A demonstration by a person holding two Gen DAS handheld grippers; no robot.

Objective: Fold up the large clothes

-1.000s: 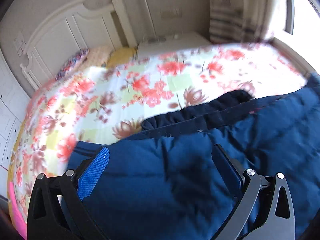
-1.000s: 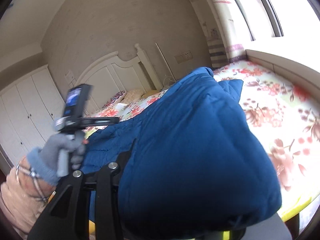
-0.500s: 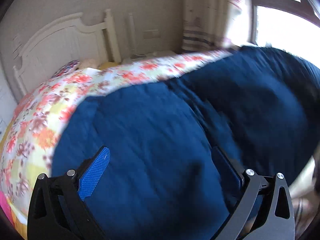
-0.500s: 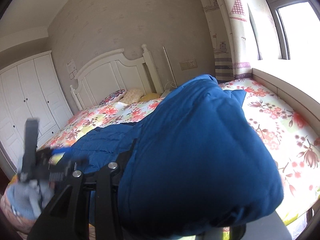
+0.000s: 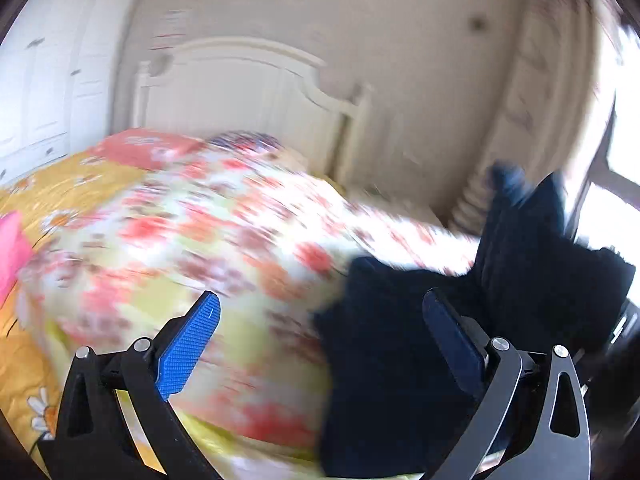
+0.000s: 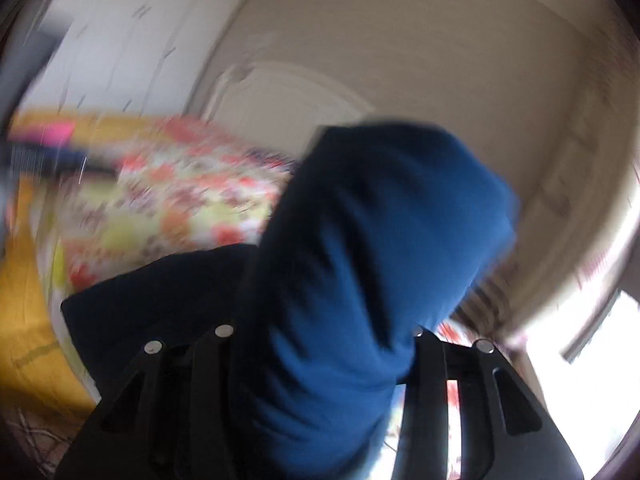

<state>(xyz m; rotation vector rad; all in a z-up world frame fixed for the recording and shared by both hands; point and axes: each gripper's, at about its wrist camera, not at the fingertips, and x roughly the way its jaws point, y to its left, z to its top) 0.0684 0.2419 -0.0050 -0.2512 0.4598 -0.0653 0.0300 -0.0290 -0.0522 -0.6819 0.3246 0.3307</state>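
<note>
A large dark blue padded garment hangs at the right of the left wrist view, over the edge of the floral bed. My left gripper is open and empty; its blue fingertips stand wide apart, and the garment lies partly between them by the right finger. In the right wrist view the garment bulges up between the black fingers of my right gripper, which is shut on it and holds it lifted above the bed. Both views are motion-blurred.
The bed has a floral quilt, with a yellow sheet at the left. A white headboard and wardrobe stand behind. A bright window is at the right.
My left gripper has let the garment slip out and swung left over the quilt. My right gripper has turned left, still holding the garment up.
</note>
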